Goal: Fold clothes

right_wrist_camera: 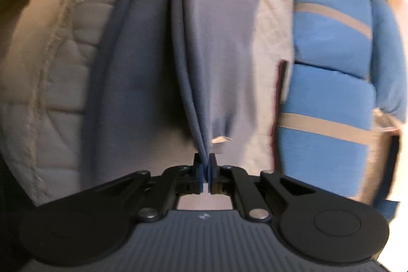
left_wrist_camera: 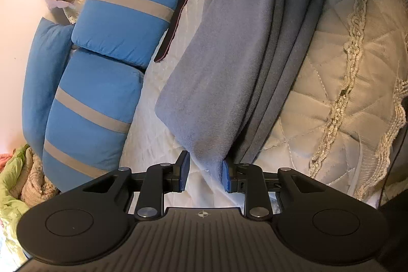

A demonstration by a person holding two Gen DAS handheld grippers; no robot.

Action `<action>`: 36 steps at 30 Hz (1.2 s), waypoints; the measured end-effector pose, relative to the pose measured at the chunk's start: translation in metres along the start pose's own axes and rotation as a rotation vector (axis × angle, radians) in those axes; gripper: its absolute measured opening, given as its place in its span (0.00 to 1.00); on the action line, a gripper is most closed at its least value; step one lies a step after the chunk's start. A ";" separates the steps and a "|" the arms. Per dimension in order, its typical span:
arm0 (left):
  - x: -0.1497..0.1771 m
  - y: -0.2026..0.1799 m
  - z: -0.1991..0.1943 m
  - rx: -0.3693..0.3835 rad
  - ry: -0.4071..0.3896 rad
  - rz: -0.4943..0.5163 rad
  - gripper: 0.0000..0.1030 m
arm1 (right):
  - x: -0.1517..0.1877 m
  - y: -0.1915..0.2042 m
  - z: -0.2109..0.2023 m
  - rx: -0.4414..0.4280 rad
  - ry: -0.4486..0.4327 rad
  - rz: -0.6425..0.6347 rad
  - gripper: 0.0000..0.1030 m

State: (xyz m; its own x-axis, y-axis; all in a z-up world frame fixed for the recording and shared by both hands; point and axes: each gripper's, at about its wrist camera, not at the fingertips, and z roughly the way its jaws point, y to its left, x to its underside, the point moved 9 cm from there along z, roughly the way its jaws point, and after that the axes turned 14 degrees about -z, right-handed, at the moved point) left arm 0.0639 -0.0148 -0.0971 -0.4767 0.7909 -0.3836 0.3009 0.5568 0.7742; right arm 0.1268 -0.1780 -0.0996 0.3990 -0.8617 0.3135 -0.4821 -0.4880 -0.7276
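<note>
Quilt (left_wrist_camera: 318, 83), cream and lace-edged, bears grey garment (left_wrist_camera: 219, 63) beside blue striped pillows (left_wrist_camera: 122, 17).

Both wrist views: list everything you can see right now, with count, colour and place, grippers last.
Garment: one, grey-blue, stretched over the quilt between both grippers.
Quilt: one, cream, lace-trimmed, under the garment.
Cushions: several, blue with tan stripes, along the quilt's edge.
Clothes pile: green and beige, beyond the cushions.
Left gripper: black, blue pads, garment corner between them.
Right gripper: black, shut on a garment fold.
</note>
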 end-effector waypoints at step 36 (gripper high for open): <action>-0.009 -0.002 -0.004 -0.041 -0.050 0.094 0.42 | -0.012 0.022 -0.015 -0.046 0.025 -0.147 0.03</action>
State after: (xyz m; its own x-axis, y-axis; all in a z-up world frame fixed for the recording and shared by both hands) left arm 0.0641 -0.0239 -0.0932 -0.4057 0.8514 -0.3324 0.3077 0.4696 0.8275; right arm 0.0995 -0.1800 -0.1099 0.4488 -0.7836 0.4296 -0.4557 -0.6142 -0.6442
